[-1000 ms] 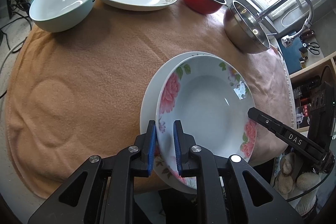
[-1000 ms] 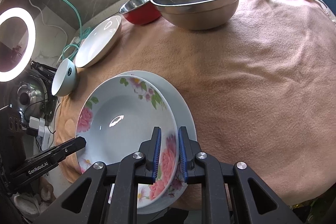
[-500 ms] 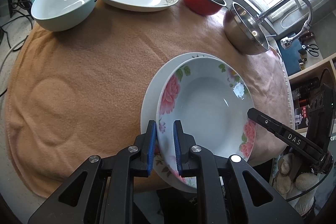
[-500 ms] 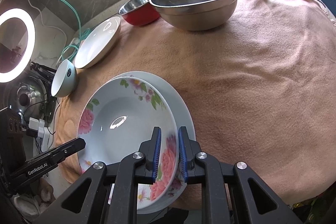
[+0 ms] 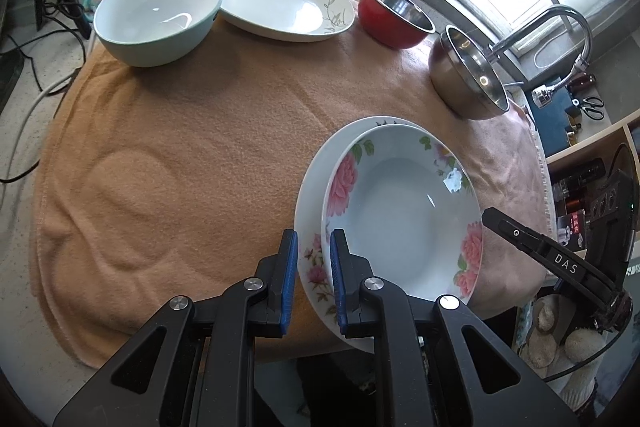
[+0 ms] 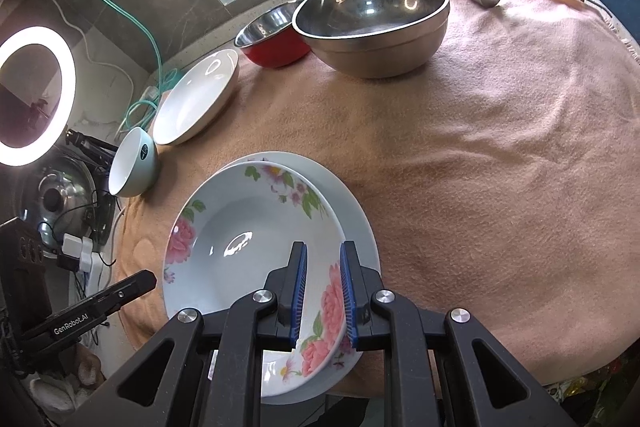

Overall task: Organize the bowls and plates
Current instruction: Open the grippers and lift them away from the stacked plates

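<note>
While the left gripper [image 5: 313,277] pinches the near-left rim of the floral plate [image 5: 404,219], that plate sits over a plain white plate [image 5: 320,167], near right on the tabletop [image 5: 180,155]; bowls far off remain unsorted.

Right wrist view: right gripper [image 6: 323,297] clamps its near-right rim; steel bowl [image 6: 372,23] far.

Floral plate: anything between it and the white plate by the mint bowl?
Nothing visible. The floral plate, clamped by both hand-held grippers, left and right, faces only bare towel up to the white plate.
</note>
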`<state>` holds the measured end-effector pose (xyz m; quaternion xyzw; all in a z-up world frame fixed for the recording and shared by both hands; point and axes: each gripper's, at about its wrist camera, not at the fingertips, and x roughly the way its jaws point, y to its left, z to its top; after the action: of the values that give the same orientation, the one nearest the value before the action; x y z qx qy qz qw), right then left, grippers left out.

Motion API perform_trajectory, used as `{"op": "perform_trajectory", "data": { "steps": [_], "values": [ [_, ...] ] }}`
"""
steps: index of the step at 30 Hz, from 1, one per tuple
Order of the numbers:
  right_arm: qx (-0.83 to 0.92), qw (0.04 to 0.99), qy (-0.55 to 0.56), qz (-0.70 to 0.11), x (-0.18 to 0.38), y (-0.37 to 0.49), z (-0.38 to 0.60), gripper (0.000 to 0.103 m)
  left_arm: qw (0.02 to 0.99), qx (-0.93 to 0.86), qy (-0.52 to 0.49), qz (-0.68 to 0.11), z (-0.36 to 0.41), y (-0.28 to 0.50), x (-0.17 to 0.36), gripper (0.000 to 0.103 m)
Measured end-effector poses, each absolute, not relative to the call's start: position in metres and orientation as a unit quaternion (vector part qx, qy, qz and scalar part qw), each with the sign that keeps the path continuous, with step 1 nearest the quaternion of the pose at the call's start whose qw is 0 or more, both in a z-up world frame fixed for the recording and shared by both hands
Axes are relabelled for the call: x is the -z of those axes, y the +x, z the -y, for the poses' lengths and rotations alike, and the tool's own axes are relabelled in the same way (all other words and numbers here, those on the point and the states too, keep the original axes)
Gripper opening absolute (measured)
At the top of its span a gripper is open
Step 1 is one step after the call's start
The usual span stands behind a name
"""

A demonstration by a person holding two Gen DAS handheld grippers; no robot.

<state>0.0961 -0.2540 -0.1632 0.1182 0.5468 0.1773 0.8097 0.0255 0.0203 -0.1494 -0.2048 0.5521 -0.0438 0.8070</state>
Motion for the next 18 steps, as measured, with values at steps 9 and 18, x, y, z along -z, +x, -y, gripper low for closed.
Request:
{"op": "perform_trajectory", "data": {
  "steps": [9,18],
  "values": [
    [-0.191,0.814,0.117,-0.536,0.149,0.086,0.235,0.017,0.819,0.027,-0.205,-0.535,-0.042,0.012,0.137,0.013],
    [-0.201,0.822,0.123,-0.518,0.131,0.072,0.214,0.018,0.831,0.020,-0.205,-0.517,-0.068,0.003,0.123,0.013]
  ]
}}
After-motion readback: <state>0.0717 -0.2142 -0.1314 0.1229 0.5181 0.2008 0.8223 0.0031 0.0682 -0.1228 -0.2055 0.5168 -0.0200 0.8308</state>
